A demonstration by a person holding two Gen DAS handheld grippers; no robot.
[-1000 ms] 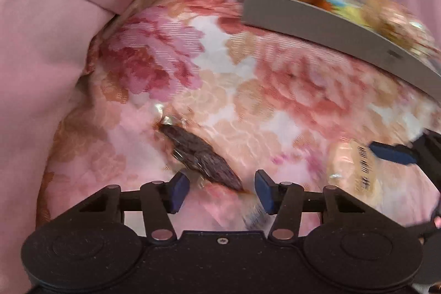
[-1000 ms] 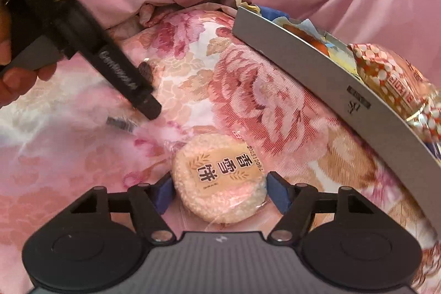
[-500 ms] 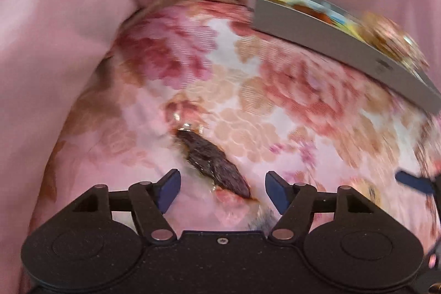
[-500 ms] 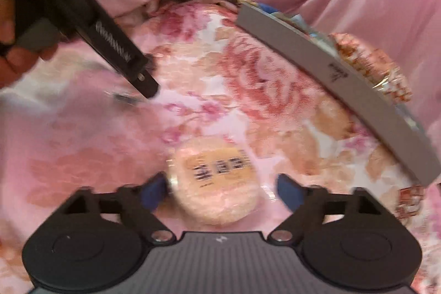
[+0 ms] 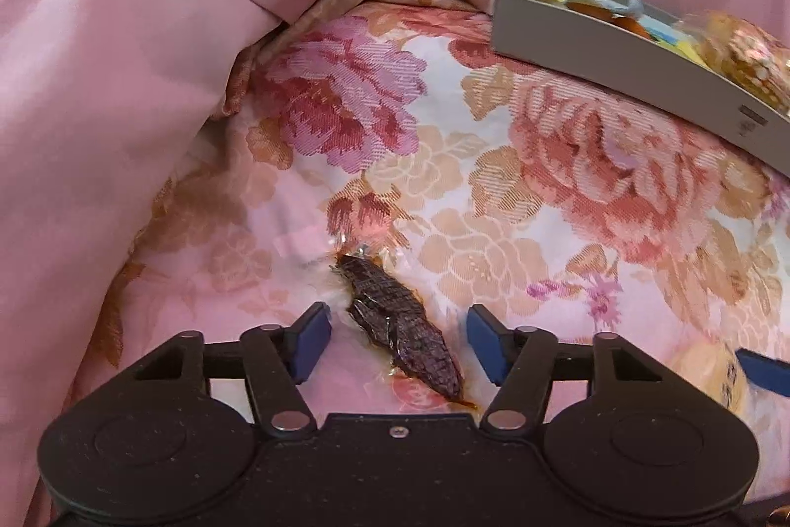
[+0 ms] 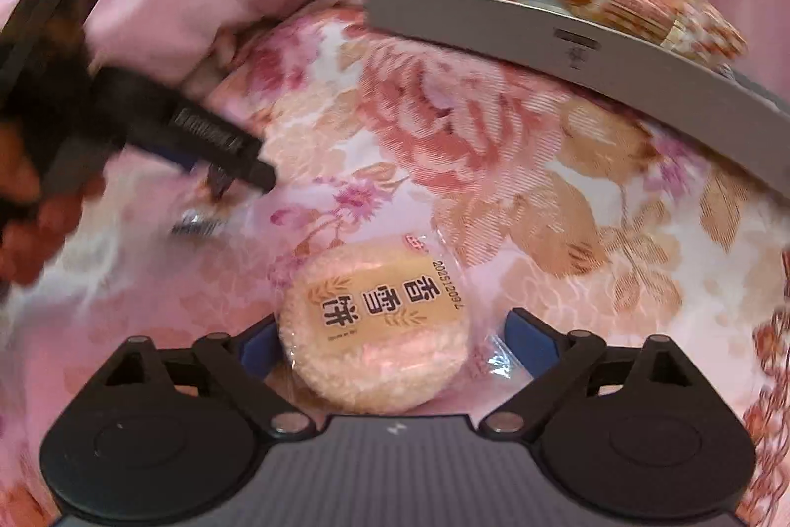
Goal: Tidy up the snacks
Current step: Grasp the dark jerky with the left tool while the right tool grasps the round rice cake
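Observation:
A dark brown snack in a clear wrapper lies on the floral quilt between the blue pads of my left gripper. Its jaws are closing, and there is a gap on both sides of the snack. A round rice cracker in a clear wrapper lies between the pads of my right gripper. These jaws are closing too; the left pad is at the cracker's edge and the right pad stands off it. A grey box holding wrapped snacks sits at the back right.
Pink bedding is bunched up to the left and behind the quilt. An orange-and-white snack bag lies on top of the box. In the right wrist view, a hand holds the left gripper at the far left.
Both pairs of jaws stand wider than a second ago and slightly narrower than half a second ago. The right wrist view has rolled. Both snacks remain on the quilt.

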